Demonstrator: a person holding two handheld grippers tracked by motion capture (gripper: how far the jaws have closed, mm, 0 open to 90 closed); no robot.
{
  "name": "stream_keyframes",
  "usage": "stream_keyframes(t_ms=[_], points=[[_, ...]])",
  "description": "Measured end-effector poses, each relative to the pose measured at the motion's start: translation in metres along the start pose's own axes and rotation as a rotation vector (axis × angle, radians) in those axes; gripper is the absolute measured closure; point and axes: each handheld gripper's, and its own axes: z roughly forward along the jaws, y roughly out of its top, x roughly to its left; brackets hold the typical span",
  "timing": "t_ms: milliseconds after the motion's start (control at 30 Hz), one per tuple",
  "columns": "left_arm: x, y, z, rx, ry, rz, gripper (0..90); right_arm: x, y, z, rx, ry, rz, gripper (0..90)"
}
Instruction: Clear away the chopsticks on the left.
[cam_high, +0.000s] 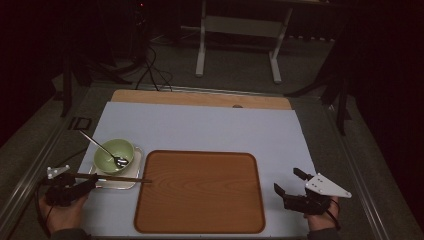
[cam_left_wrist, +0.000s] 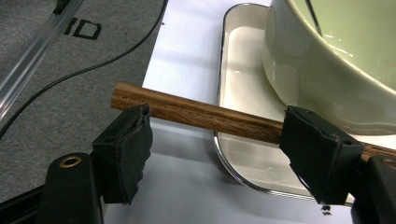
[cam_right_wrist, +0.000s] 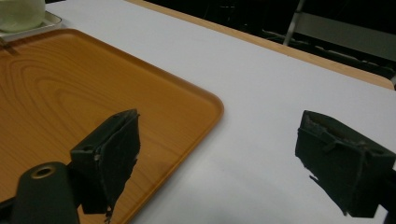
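Observation:
A brown wooden chopstick (cam_high: 115, 178) lies across the front rim of a small white dish (cam_high: 136, 165), its tip reaching the wooden tray (cam_high: 200, 192). In the dish stands a green bowl (cam_high: 114, 152) with a metal spoon (cam_high: 102, 147) leaning in it. My left gripper (cam_high: 82, 187) sits at the chopstick's left end. In the left gripper view its jaws (cam_left_wrist: 218, 135) stand wide apart, and the chopstick (cam_left_wrist: 210, 116) runs crosswise just beyond both pads, in front of the dish (cam_left_wrist: 243, 60) and bowl (cam_left_wrist: 327, 70). My right gripper (cam_high: 286, 180) rests open and empty (cam_right_wrist: 222, 135) right of the tray (cam_right_wrist: 70, 93).
A white mat (cam_high: 200, 130) covers the table, with a bare wooden strip (cam_high: 200, 98) along its far edge. Grey carpet and a black cable (cam_left_wrist: 70, 74) lie left of the mat. A white stand frame (cam_high: 237, 45) is on the floor beyond the table.

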Motion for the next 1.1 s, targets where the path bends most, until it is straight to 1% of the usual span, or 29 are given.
stream_keyframes(t_ms=[200, 367, 467, 533, 967, 1100], points=[[0.001, 0.001, 0.003, 0.007, 0.002, -0.009, 26.6, 0.0, 0.0, 0.0, 0.003, 0.003, 0.0, 13.7], [0.002, 0.002, 0.004, -0.006, -0.022, -0.035, 26.5, 0.0, 0.0, 0.001, 0.006, 0.005, 0.004, 13.7], [0.003, 0.003, 0.006, -0.015, -0.028, -0.057, 25.5, 0.0, 0.0, 0.001, 0.008, 0.007, 0.003, 13.7], [0.003, 0.004, 0.008, -0.018, -0.03, -0.064, 25.2, 0.0, 0.0, 0.001, 0.009, 0.008, 0.002, 13.7], [0.003, 0.006, 0.012, -0.02, -0.034, -0.07, 25.1, 0.0, 0.0, 0.001, 0.013, 0.011, 0.001, 13.7], [0.004, 0.007, 0.014, -0.016, -0.039, -0.079, 25.1, 0.0, 0.0, 0.001, 0.016, 0.012, 0.001, 13.7]])
